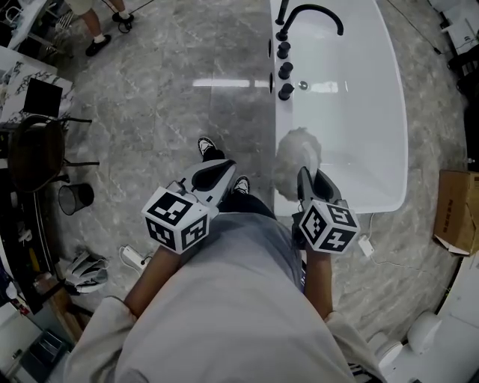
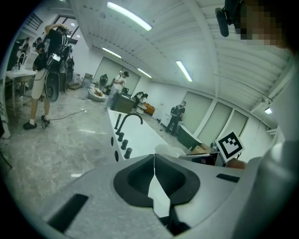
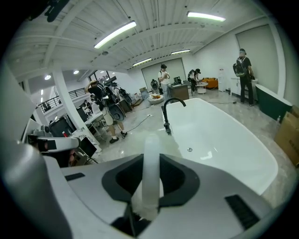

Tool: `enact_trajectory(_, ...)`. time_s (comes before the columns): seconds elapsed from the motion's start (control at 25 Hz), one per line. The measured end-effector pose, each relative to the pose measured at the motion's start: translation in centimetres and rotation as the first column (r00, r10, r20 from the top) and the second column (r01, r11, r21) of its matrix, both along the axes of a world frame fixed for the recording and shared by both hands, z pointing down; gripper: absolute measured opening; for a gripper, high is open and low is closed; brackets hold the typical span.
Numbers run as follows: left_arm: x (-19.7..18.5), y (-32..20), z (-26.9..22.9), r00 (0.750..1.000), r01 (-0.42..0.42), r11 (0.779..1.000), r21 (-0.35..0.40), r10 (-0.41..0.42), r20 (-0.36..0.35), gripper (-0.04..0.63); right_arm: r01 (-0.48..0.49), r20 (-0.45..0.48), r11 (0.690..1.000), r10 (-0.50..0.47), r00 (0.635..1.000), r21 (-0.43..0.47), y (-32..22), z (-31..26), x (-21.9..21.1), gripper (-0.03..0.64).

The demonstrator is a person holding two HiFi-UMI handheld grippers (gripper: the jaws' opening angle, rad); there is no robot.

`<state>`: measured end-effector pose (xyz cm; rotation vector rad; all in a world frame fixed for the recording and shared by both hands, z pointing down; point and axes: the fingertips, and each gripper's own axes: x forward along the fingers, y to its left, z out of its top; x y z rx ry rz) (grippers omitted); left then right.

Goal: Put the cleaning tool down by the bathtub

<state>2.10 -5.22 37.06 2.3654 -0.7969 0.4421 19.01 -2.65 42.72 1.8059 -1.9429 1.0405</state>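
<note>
Cleaning tool (image 1: 297, 153): fluffy pale head on a white, tube-like handle (image 3: 150, 168); carried, not yet set down. Location: the head hangs over the near left corner of the bathtub (image 1: 397, 120), above its rim, with the handle running back into the right gripper (image 1: 307, 179). Right gripper: jaws closed onto the handle, which stands upright between them in the right gripper view; the grip looks firm. Left gripper (image 1: 221, 169): jaws brought together at the tips, nothing between them; hangs over the marble floor (image 1: 165, 112) near the person's shoe (image 1: 207, 146), apart from the tub. Step in hand, as judged: bringing the tool to a resting spot at the tub; placement outstanding. Next move calls for lowering the right gripper until the tool rests on the floor alongside the tub wall or leans against it, then parting the jaws. Note: faucet (image 1: 310, 15) stands well clear at the far end.
</note>
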Motion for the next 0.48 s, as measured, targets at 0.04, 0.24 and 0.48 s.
enact_trajectory(0.04, 0.0, -0.1, 0.1, 1.000, -0.005, 1.000, -0.005, 0.005, 0.000, 0.009, 0.001, 0.003, 1.000, -0.001, 1.000, -0.002, -0.2, 0.1, 0.0, 0.075)
enact_trajectory(0.24, -0.5, -0.7, 0.4, 1.000, -0.006, 1.000, -0.009, 0.006, 0.010, 0.009, 0.033, 0.015, 0.999, -0.032, 0.999, -0.020, -0.9, 1.0, -0.4, 0.074)
enact_trajectory(0.48, -2.5, -1.3, 1.0, 0.998, 0.031, 0.999, -0.008, -0.030, 0.051, 0.009, 0.059, 0.022, 0.996, -0.058, 0.998, -0.071, -0.5, 3.3, -0.5, 0.074)
